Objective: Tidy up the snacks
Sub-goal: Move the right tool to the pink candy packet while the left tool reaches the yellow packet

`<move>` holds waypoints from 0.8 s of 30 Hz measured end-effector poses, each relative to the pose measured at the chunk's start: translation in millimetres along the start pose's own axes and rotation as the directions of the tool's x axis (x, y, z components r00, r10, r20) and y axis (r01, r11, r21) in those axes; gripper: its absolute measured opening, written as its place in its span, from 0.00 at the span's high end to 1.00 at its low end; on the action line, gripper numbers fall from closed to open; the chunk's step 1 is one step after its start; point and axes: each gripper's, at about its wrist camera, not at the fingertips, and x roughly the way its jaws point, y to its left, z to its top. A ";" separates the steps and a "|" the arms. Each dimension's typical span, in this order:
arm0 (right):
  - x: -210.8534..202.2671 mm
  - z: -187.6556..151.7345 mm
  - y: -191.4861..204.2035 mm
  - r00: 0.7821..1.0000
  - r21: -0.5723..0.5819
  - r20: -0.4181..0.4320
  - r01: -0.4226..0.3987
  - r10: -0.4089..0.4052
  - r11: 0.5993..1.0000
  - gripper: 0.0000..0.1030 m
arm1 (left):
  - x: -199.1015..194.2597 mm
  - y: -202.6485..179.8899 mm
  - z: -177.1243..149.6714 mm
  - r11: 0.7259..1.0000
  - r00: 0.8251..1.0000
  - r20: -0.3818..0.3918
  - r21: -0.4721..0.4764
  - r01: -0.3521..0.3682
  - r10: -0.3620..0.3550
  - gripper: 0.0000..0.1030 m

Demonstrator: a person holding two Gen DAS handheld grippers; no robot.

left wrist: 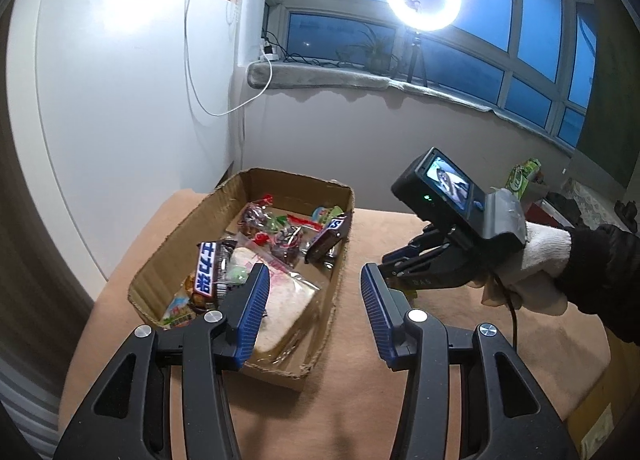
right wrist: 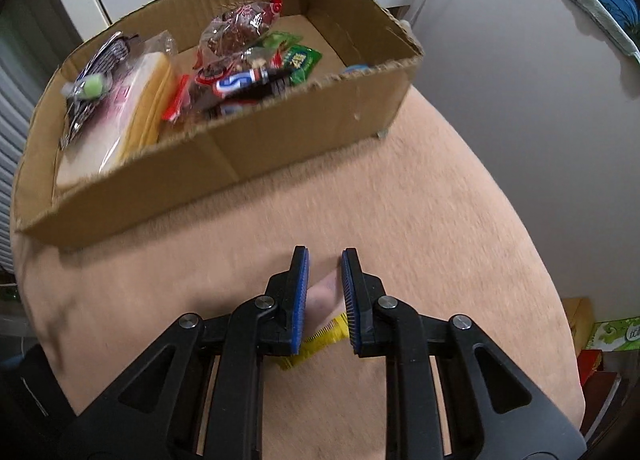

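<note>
Tan cloth (right wrist: 420, 220) is lying bare around the right gripper (right wrist: 325, 300), whose jaws are closing down on a yellow packet (right wrist: 320, 340); whether the pads are gripping it I cannot tell. That packet is lying flat, its long axis slanting across the gap. Left gripper (left wrist: 312, 300) is hovering part open, holding nothing, beside the box (left wrist: 160, 260). Farther off, snacks (left wrist: 276, 236) are filling the box.
</note>
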 end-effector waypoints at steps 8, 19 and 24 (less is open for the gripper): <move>-9.9 -36.0 -16.7 0.999 0.058 -0.036 -0.006 0.008 0.998 0.83 | 11.3 -21.7 -6.2 0.998 0.998 -0.028 0.018 0.052 -0.051 0.55; -36.7 -114.1 -51.4 0.995 0.309 0.054 -0.092 0.080 0.947 0.83 | 45.3 -78.2 -22.1 0.978 0.975 -0.132 0.089 0.190 -0.178 0.55; -47.4 -147.7 -76.6 0.992 0.438 0.110 -0.108 0.066 0.892 0.83 | 70.5 -115.1 -32.2 0.953 0.950 -0.200 0.135 0.269 -0.240 0.55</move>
